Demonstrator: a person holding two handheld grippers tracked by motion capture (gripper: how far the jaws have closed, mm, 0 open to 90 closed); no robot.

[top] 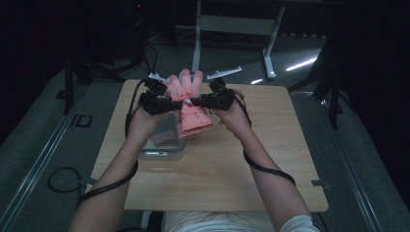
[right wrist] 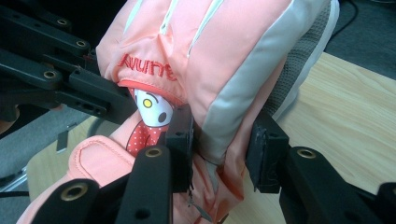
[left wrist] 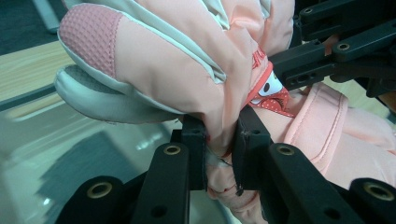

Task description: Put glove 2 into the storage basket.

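Note:
A pink padded glove with grey trim hangs in the air above the wooden table, fingers pointing away from me and cuff toward me. My left gripper grips it at the wrist from the left. My right gripper grips the same spot from the right. In the left gripper view the jaws are pinched on a fold of the glove near its cartoon patch. In the right gripper view the jaws close on the grey side seam of the glove.
A clear plastic box with a lid sits on the table under and left of the glove. A metal frame with legs stands beyond the far edge. Cables trail from both grippers along the person's forearms.

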